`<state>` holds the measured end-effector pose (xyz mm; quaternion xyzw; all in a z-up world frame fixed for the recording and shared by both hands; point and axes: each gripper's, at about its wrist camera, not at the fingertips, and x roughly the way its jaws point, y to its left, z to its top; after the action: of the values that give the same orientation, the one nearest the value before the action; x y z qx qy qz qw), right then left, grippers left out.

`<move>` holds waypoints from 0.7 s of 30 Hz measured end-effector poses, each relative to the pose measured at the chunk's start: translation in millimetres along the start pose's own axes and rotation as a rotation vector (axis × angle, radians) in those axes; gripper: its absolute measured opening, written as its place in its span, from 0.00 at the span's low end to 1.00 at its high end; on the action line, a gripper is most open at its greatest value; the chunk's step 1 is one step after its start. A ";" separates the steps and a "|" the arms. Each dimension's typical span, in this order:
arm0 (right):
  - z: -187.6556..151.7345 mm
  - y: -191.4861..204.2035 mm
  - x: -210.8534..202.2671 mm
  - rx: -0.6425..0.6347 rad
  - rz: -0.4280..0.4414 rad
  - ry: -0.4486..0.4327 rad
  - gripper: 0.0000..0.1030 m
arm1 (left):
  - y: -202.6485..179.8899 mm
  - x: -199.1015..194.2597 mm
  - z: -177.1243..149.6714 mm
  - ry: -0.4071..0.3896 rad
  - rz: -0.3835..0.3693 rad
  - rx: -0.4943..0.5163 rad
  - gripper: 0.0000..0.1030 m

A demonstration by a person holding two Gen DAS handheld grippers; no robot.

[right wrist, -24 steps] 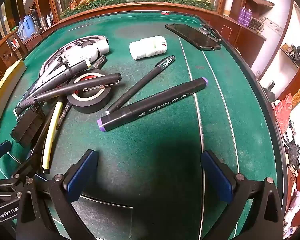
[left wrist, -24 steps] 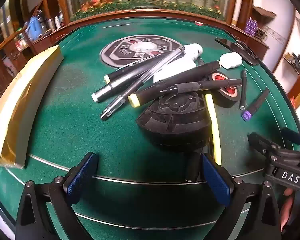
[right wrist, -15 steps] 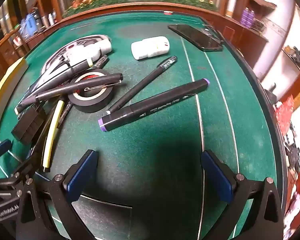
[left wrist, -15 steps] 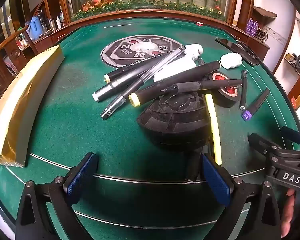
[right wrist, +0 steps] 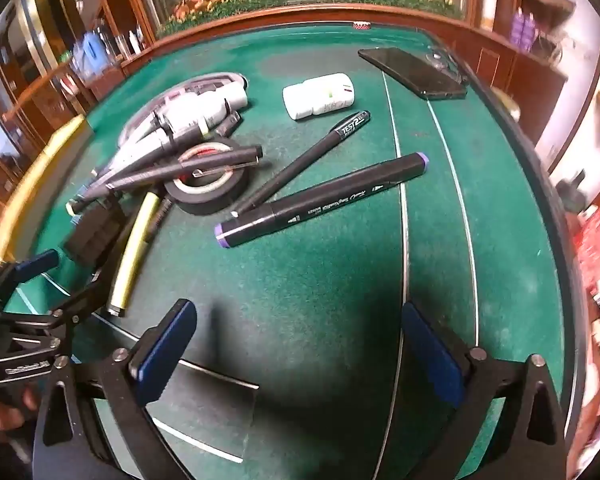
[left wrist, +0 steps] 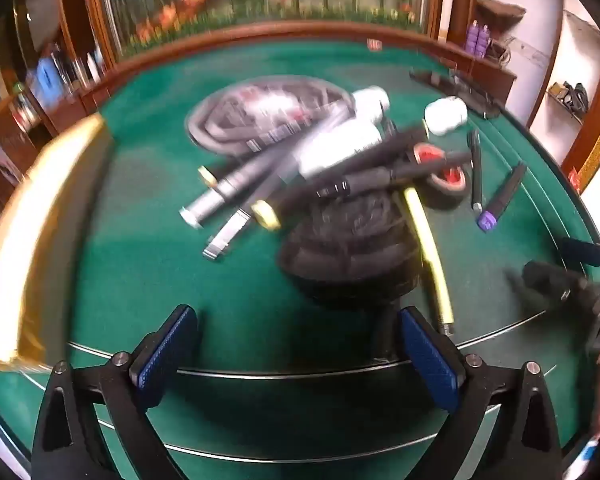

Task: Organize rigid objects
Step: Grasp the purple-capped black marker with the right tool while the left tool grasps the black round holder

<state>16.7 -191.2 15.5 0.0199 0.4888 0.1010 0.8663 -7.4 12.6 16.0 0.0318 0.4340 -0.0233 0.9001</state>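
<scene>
A pile of pens and markers [left wrist: 284, 176] lies on the green table, over a black ridged object [left wrist: 352, 240], a yellow pen [left wrist: 428, 256] and a black tape roll [left wrist: 444, 176]. My left gripper [left wrist: 296, 348] is open and empty, just short of the black object. In the right wrist view, a thick black marker with purple ends [right wrist: 320, 200] and a thin black pen [right wrist: 304, 164] lie apart from the tape roll [right wrist: 208, 184]. My right gripper [right wrist: 296, 352] is open and empty, short of the marker.
A gold box [left wrist: 32, 232] lies along the left edge. A white case [right wrist: 320, 96] and a black phone [right wrist: 412, 72] lie at the back right. A round grey mat [left wrist: 260, 112] sits behind the pile. A raised wooden rim borders the table.
Both grippers have shifted slightly and the views are blurred by motion; the right view has turned a little toward the pile. Nothing was gripped and no object has moved.
</scene>
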 end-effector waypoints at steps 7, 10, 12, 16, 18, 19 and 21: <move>20.0 -26.4 -12.4 0.166 0.102 0.002 0.63 | 29.0 -34.6 -13.2 -0.110 -0.184 -0.040 0.97; 29.7 -32.3 -4.6 0.251 0.148 0.038 0.52 | 26.1 -37.1 -20.3 -0.130 -0.187 -0.010 0.80; 34.6 -33.9 0.2 0.295 0.179 0.056 0.52 | 20.1 -34.9 -19.9 -0.149 -0.178 0.007 0.80; 46.3 -38.9 4.0 0.363 0.158 0.050 0.52 | 18.3 -40.3 -22.6 -0.185 -0.180 0.035 0.80; 54.1 -36.1 10.1 0.372 0.130 0.066 0.52 | 20.3 -41.8 -23.2 -0.188 -0.191 0.035 0.80; 57.2 -35.8 13.2 0.374 0.121 0.070 0.52 | 22.1 -42.0 -23.5 -0.189 -0.191 0.026 0.80; 63.5 -32.0 21.1 0.364 0.084 0.083 0.49 | 23.9 -41.8 -23.8 -0.191 -0.204 0.015 0.80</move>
<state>86.3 -214.3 26.6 0.1926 0.5330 0.0474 0.8225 -50.3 38.8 34.8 -0.0080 0.3471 -0.1212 0.9299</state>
